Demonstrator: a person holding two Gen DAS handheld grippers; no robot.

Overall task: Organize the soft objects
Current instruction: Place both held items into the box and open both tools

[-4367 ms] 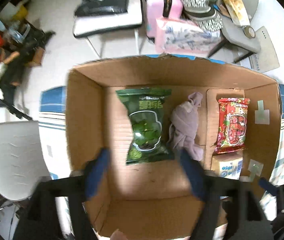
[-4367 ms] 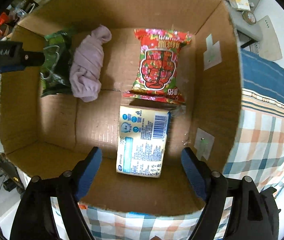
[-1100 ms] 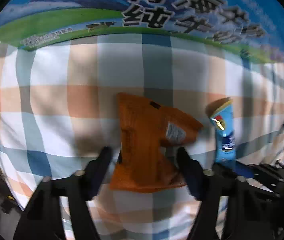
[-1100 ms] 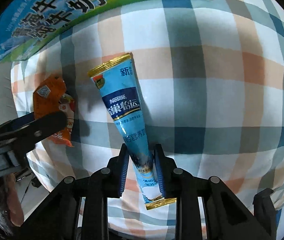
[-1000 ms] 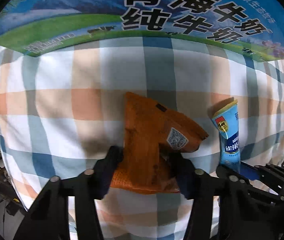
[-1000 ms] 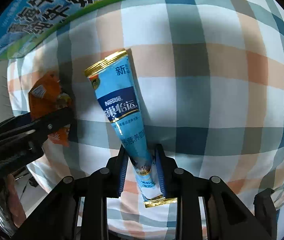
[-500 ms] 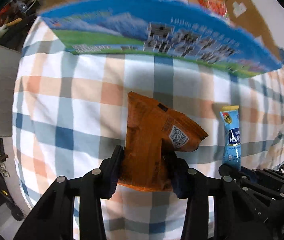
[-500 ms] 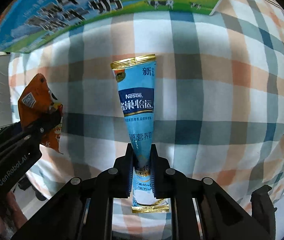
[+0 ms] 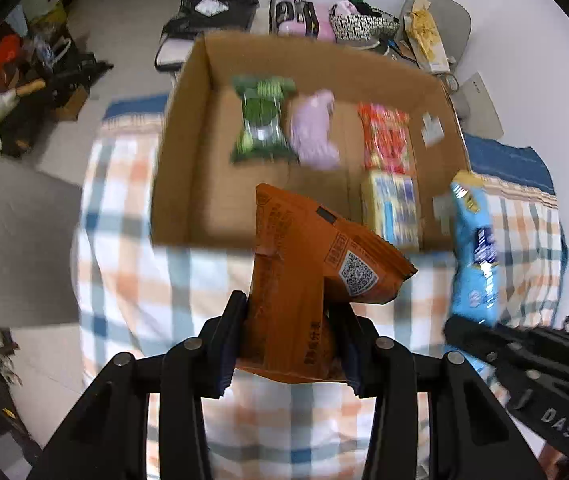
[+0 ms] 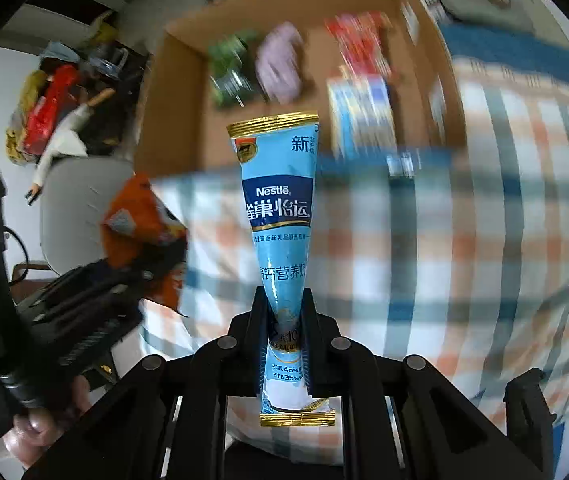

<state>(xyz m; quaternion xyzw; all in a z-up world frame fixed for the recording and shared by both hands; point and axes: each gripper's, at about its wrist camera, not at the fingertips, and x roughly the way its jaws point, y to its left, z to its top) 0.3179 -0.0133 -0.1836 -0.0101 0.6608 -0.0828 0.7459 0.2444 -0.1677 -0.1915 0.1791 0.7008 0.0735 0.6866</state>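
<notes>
My left gripper (image 9: 290, 340) is shut on an orange snack bag (image 9: 308, 272) and holds it in the air above the checked cloth, near the front wall of the cardboard box (image 9: 180, 152). My right gripper (image 10: 284, 344) is shut on a long blue Nestle sachet (image 10: 280, 208), also lifted, pointing toward the box (image 10: 172, 120). The sachet (image 9: 476, 248) shows at the right of the left wrist view, the orange bag (image 10: 136, 220) at the left of the right wrist view. Inside the box lie a green packet (image 9: 262, 124), a lilac cloth (image 9: 314, 134), a red packet (image 9: 386, 144) and a yellow-blue packet (image 9: 394, 208).
The box stands on a bed with a checked cloth (image 9: 132, 272). Beyond it are chairs with bags and clothes (image 9: 212, 12) and floor clutter (image 9: 12, 92) at the left. A grey chair seat (image 9: 12, 240) is left of the bed.
Both grippers have risen from the cloth with their packets and moved toward the box. The box's open top and contents have come into view.
</notes>
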